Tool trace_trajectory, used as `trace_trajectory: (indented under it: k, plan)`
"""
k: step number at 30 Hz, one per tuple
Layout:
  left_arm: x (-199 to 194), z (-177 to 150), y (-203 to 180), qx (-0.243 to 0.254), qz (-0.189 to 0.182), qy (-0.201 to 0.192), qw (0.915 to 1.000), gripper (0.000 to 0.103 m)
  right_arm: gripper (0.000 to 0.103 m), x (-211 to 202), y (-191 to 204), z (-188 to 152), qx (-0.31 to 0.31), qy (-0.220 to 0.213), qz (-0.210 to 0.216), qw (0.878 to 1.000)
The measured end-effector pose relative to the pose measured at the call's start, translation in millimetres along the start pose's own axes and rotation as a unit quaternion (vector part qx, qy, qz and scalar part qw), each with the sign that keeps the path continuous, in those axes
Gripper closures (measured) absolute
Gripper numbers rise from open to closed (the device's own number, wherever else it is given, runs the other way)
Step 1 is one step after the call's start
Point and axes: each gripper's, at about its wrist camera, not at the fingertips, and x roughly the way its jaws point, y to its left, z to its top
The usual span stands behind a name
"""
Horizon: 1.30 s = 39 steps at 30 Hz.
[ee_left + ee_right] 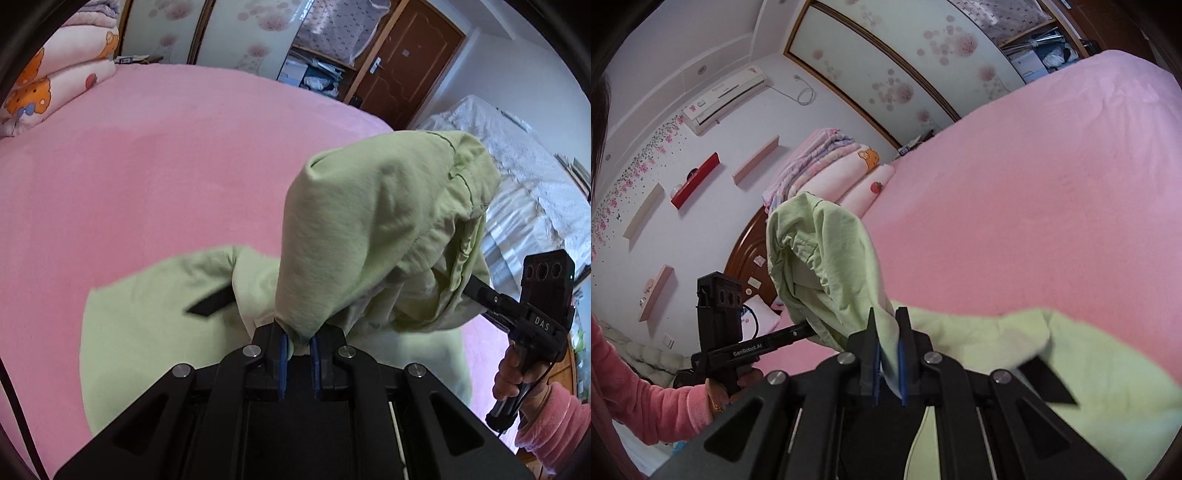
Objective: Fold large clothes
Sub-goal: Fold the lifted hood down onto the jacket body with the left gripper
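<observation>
Two-handed lift of a light green garment (pixel 380 221) above the pink bed (pixel 155 177), at the carrying-over stage of a fold. The left gripper (pixel 300 345) is clamping a bunched corner of the cloth between its blue pads (pixel 283 354), the jaws standing almost together with only fabric between them. The right gripper (pixel 888 360) is doing the same: a thin hanging fold is passing between its pads (pixel 902 365), which are pinching it. Each gripper is appearing in the other's view, held by a hand in a pink sleeve (pixel 554 417), with the cloth draping over its fingers.

Relative to the bed, the upper part of the garment is hanging raised in the air between the two grippers, while the lower part, bearing a black stripe (pixel 212 301), is lying on the sheet at the near edge. Judged from this, one end is being brought over the part resting on the bed. The next move is calling for both grippers to travel together across the bed at equal height, keeping the held edge taut, and to lower it squarely onto the resting layer before the jaws part.

No container is taking part; the nearest storage is the open shelving (pixel 314 74) beyond the far edge of the bed, its contents too small to name, and folded quilts (pixel 55 74) are stacked at the bed's head
</observation>
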Motion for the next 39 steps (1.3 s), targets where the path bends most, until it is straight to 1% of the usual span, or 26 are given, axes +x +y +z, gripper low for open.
trace_trajectory:
  k: [1,2,3,4,5,6,9,10,12,14,16,18,19,20,21,22,23,26,28,29,31,35,39]
  plan:
    - [-4,-14,-2,0.007,0.004,0.008,0.9999,0.095,0.096,-2,1,-9,0.004,0.003,-0.003,1.000]
    - [-1,-16,3,0.010,0.005,0.013,0.9998,0.095,0.096,-4,1,-17,0.010,0.007,-0.007,1.000]
    - [-4,-29,3,0.012,0.005,0.026,0.9996,0.094,0.096,-7,1,-28,0.019,0.012,-0.015,1.000]
    - [-6,-39,5,0.011,0.007,0.039,0.9992,0.094,0.093,-9,1,-37,0.027,0.016,-0.020,0.999]
    - [-5,-46,7,0.009,0.008,0.046,0.9989,0.093,0.093,-11,2,-45,0.037,0.020,-0.027,0.999]
    - [-1,-51,1,0.008,0.011,0.054,0.9984,0.093,0.092,-13,2,-54,0.046,0.025,-0.036,0.998]
    - [-5,-74,1,0.008,0.026,0.086,0.9959,0.092,0.091,-19,5,-77,0.062,0.044,-0.058,0.995]
    - [-8,-81,0,0.008,0.029,0.091,0.9954,0.090,0.090,-21,5,-83,0.069,0.052,-0.063,0.994]
    - [-12,-89,-1,0.007,0.036,0.098,0.9945,0.086,0.088,-23,4,-95,0.094,0.068,-0.071,0.991]
    - [-15,-92,1,-0.001,0.043,0.109,0.9931,0.075,0.085,-27,3,-105,0.115,0.079,-0.081,0.987]
    - [-20,-98,5,-0.020,0.045,0.123,0.9912,0.073,0.078,-32,4,-113,0.126,0.085,-0.096,0.984]
    - [-28,-115,7,-0.039,0.046,0.131,0.9896,0.069,0.075,-37,4,-118,0.136,0.091,-0.112,0.980]
    - [-32,-119,9,-0.046,0.051,0.133,0.9887,0.066,0.075,-39,6,-120,0.142,0.093,-0.115,0.979]
    - [-35,-124,11,-0.053,0.055,0.135,0.9879,0.059,0.074,-43,6,-124,0.147,0.094,-0.118,0.978]
    - [-39,-129,13,-0.062,0.057,0.136,0.9872,0.057,0.073,-46,7,-126,0.152,0.095,-0.124,0.976]
    - [-43,-134,15,-0.072,0.058,0.134,0.9867,0.055,0.070,-49,7,-129,0.156,0.096,-0.126,0.975]
    - [-44,-136,16,-0.081,0.057,0.133,0.9862,0.053,0.070,-52,8,-132,0.159,0.098,-0.130,0.974]
    - [-50,-149,15,-0.111,0.056,0.133,0.9833,0.052,0.066,-61,11,-142,0.167,0.101,-0.139,0.971]
    - [-51,-154,15,-0.124,0.059,0.131,0.9819,0.052,0.055,-65,14,-146,0.176,0.097,-0.147,0.968]
    - [-50,-158,15,-0.131,0.060,0.132,0.9807,0.052,0.053,-68,15,-148,0.182,0.093,-0.148,0.967]
    - [-49,-164,15,-0.153,0.052,0.134,0.9777,0.052,0.052,-71,17,-155,0.199,0.090,-0.145,0.965]
    - [-37,-165,10,-0.176,0.034,0.144,0.9732,0.052,0.052,-68,19,-169,0.239,0.094,-0.141,0.956]
    - [-17,-169,8,-0.204,0.028,0.168,0.9638,0.054,0.052,-56,19,-188,0.286,0.098,-0.130,0.944]
